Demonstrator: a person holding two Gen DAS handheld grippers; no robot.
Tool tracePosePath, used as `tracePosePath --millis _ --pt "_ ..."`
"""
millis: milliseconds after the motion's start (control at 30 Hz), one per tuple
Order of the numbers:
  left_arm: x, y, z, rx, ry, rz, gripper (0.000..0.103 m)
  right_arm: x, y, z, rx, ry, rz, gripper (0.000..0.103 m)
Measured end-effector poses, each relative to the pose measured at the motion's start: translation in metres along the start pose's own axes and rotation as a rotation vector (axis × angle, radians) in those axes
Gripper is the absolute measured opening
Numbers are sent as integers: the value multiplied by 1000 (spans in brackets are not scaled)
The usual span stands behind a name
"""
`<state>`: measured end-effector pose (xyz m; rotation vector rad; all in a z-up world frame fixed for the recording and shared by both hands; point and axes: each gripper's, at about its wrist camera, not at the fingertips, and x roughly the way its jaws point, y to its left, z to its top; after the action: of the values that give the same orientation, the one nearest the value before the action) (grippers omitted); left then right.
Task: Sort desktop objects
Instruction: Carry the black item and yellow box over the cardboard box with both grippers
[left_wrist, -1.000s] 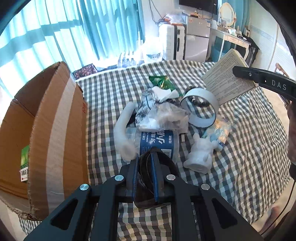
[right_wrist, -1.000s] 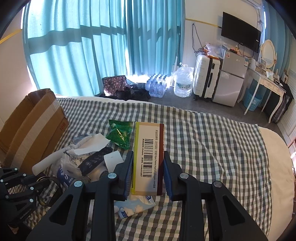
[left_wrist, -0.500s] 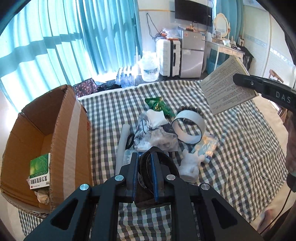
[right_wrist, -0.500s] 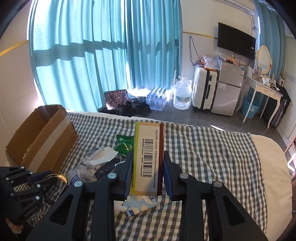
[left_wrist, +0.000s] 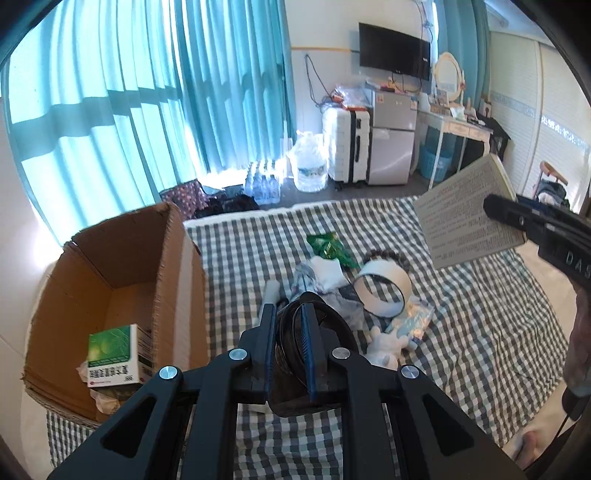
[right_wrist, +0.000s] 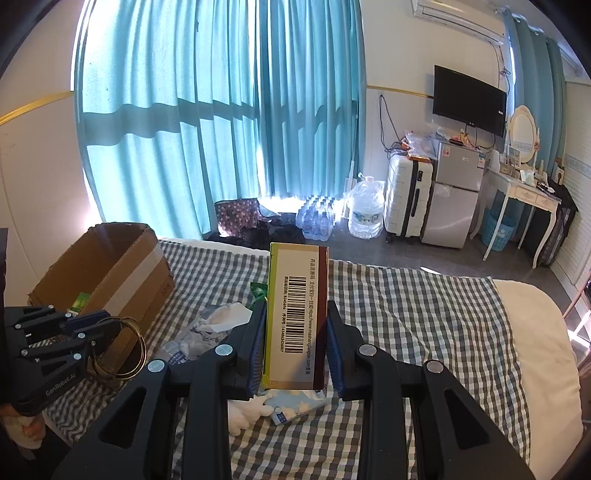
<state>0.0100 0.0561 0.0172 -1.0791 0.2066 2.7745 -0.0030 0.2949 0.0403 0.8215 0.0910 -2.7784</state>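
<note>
So here's where I'm at with the sorting. Both tongs are loaded. My left gripper (left_wrist: 290, 334) is clamped nearly shut on a bundle of thin bangle rings (right_wrist: 120, 347), brassy looking hoops that dangle off the fingers in the right wrist view, lower left of frame. My right gripper (right_wrist: 295, 347) is clamped on a medicine carton (right_wrist: 297, 317), a tall rectangular paper box with a barcode down the facing side, dead centre of that frame; in the left wrist view it shows at the upper right with a printed white face.

Progress-wise I'd call it early. The cardboard box (left_wrist: 110, 280), corrugated brown with a strip of pale tape, sits open at the left of the left wrist view, and it already has a green-and-white pill box (left_wrist: 114, 354) in it plus some crumpled paper stuff under that. Both things I'm holding are up off the bed and not in the box yet.

Still left on the checked bedsheet (left_wrist: 461, 332), mid frame, all bunched close together:
- a wide white tape ring (left_wrist: 384, 291), rigid and smooth, standing on edge
- a green foil snack packet (left_wrist: 327, 249), crinkly
- a crumpled clear plastic wrapper (left_wrist: 343, 306) with dark print
- a small white figurine (left_wrist: 386, 345), looks like matte plaster
- a small clear sachet (left_wrist: 415, 323) just beside it, touching as far as I can tell
- a white tube-ish thing (left_wrist: 271, 291) mostly hidden behind my fingers

So one item boxed, two in hand, a pile to go.
</note>
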Motion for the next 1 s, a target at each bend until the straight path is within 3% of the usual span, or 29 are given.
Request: tracePosePath --millis 467,800,1000 --pt "-24 61 13 -110 -81 104 13 -12 58 16 -36 -73 78 29" --pt "-38 118 11 -220 -106 185 13 -14 115 40 -62 -130 170 29" --pt "-41 142 9 -247 -98 194 13 -8 153 47 -100 -133 211 29"
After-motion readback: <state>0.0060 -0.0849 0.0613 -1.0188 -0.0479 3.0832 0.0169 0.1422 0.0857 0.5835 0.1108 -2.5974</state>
